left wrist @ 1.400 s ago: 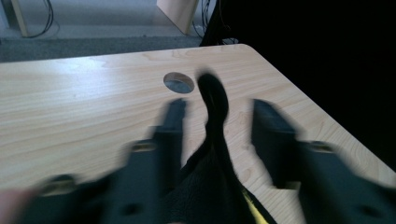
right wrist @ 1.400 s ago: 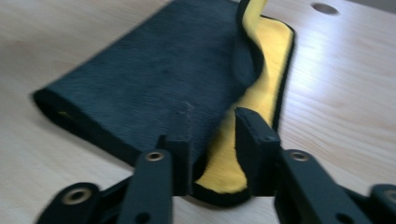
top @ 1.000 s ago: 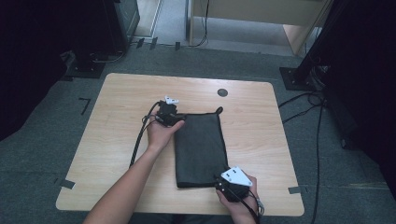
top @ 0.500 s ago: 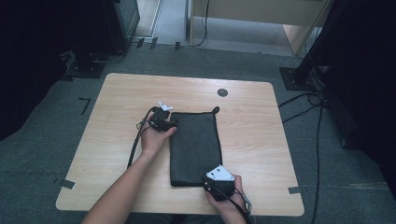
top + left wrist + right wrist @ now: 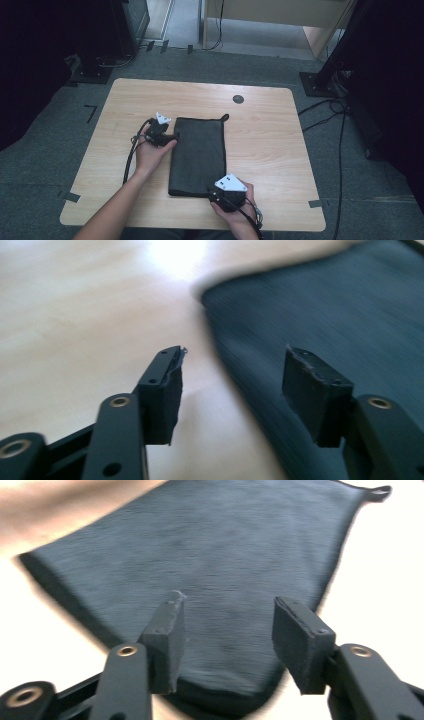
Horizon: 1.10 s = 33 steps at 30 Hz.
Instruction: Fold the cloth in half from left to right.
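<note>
Dark cloth lies flat mid-table, folded into a long strip, long axis running away from the person, small hanging loop at the far right corner. Left gripper sits just beside the strip's far left edge, at the upper corner; in the left gripper view that edge runs up between the jaws, one pad over bare wood, the other over fabric, and nothing is pinched. Its jaws have just been opening and stand moderately wide, empty. Right gripper is at the near right corner, pointing up the strip's length; the right gripper view has the near hem below the pads and the cloth stretching away to the loop. Its jaws have also just been opening, about half wide; pads look clear of the fabric, though motion blur makes contact hard to rule out. So each hand owns one diagonal corner: left nearer the far end, right nearer the near end. Any next fold or regrip turns on that diagonal, I'd say, and the left edge is the closest grab. Table is otherwise bare apart from a round cable port far right of the loop, well apart. Left cable trails along the forearm, clear of the cloth. Nothing in the way.
</note>
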{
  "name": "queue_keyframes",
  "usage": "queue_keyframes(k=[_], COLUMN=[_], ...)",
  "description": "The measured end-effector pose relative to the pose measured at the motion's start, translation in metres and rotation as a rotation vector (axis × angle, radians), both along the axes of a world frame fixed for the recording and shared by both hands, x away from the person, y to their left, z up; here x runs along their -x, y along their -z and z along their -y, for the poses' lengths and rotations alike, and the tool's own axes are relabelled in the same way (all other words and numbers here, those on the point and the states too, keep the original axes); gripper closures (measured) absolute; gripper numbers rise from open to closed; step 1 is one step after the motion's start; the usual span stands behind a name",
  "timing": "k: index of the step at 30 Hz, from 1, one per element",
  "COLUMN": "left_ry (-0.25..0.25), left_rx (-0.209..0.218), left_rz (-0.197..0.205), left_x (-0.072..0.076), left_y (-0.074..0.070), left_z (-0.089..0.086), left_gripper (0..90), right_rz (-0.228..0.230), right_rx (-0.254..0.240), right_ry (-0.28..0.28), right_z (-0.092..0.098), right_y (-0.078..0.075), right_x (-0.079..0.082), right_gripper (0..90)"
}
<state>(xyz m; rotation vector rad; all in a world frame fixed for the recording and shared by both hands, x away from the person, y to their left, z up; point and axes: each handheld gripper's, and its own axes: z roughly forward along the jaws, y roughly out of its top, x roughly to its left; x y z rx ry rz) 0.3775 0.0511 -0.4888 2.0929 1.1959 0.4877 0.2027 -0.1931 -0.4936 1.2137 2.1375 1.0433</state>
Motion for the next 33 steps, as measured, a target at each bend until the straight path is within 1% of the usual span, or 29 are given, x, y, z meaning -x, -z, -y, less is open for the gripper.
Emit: queue_keyframes(k=[3, 4, 5, 6, 7, 8, 9, 10, 11, 12, 13, 15, 16, 19, 21, 23, 26, 28, 31, 32, 33], left_ry=[0.052, 0.054, 0.060, 0.069, 0.065, 0.069, 0.083, 0.085, 0.082, 0.080, 0.080, 0.085, 0.075, 0.086, 0.078, 0.085, 0.095, 0.094, 0.101, 0.105, 0.111], left_rx=[0.021, 0.022, 0.025, 0.029, 0.036, 0.053, 0.034, 0.008, -0.011, -0.031, -0.040, -0.041, -0.036, -0.053, -0.025, -0.008, -0.020, -0.020, -0.021, -0.015, -0.012], left_rz=[-0.006, -0.005, -0.006, -0.002, 0.005, 0.009, 0.009, 0.029, 0.037, 0.023, 0.016, 0.018, 0.024, 0.023, 0.002, 0.014, 0.028, 0.024, 0.013, 0.003, 0.001], left_x=[0.039, 0.055, 0.063, 0.077, 0.085, 0.098, 0.107, 0.116, 0.124, 0.128, 0.132, 0.137, 0.139, 0.142, 0.144, 0.149, 0.156, 0.159, 0.163, 0.164, 0.165], left_y=[0.002, 0.003, 0.003, 0.003, 0.003, 0.004, 0.006, 0.009, 0.012, 0.015, 0.019, 0.022, 0.023, 0.022, 0.023, 0.025, 0.025, 0.025, 0.024, 0.024, 0.024], left_z=[-0.005, -0.008, -0.010, -0.013, -0.016, -0.018, -0.019, -0.019, -0.020, -0.020, -0.019, -0.020, -0.020, -0.021, -0.024, -0.025, -0.024, -0.023, -0.022, -0.022, -0.022], left_gripper=[39.0, 38.6, 38.3, 37.5, 37.0, 37.0, 36.8, 36.4, 36.8, 37.6, 37.3, 38.1, 38.4, 38.4, 38.4, 38.3, 38.4, 38.3, 38.4, 38.4, 38.4], right_rz=[-0.041, -0.058, -0.069, -0.082, -0.092, -0.097, -0.095, -0.100, -0.101, -0.105, -0.105, -0.117, -0.125, -0.134, -0.149, -0.149, -0.138, -0.142, -0.175, -0.188, -0.202], right_rx=[-0.015, -0.027, -0.026, -0.032, -0.037, -0.038, -0.031, -0.028, -0.023, -0.020, -0.008, 0.015, 0.023, 0.023, 0.018, 0.022, 0.024, 0.029, 0.022, 0.023, 0.027], right_ry=[0.065, 0.085, 0.101, 0.106, 0.101, 0.100, 0.104, 0.106, 0.104, 0.101, 0.100, 0.090, 0.090, 0.086, 0.088, 0.090, 0.086, 0.080, 0.081, 0.074, 0.066], right_z=[0.018, 0.023, 0.029, 0.031, 0.034, 0.036, 0.038, 0.038, 0.039, 0.039, 0.038, 0.037, 0.037, 0.038, 0.039, 0.040, 0.041, 0.042, 0.044, 0.045, 0.045], right_y=[0.002, 0.003, 0.006, 0.007, 0.009, 0.010, 0.011, 0.011, 0.012, 0.013, 0.014, 0.016, 0.018, 0.021, 0.021, 0.021, 0.022, 0.021, 0.020, 0.019, 0.018], right_x=[-0.012, -0.014, -0.016, -0.017, -0.017, -0.017, -0.016, -0.016, -0.017, -0.017, -0.017, -0.018, -0.018, -0.018, -0.018, -0.015, -0.007, -0.004, -0.002, -0.002, -0.001], right_gripper=[40.3, 38.6, 37.5, 37.0, 36.0, 35.3, 35.1, 34.4, 34.0, 33.5, 32.4, 31.0, 30.4, 30.4, 30.6, 30.8, 32.2, 32.3, 32.3, 32.8, 34.4])
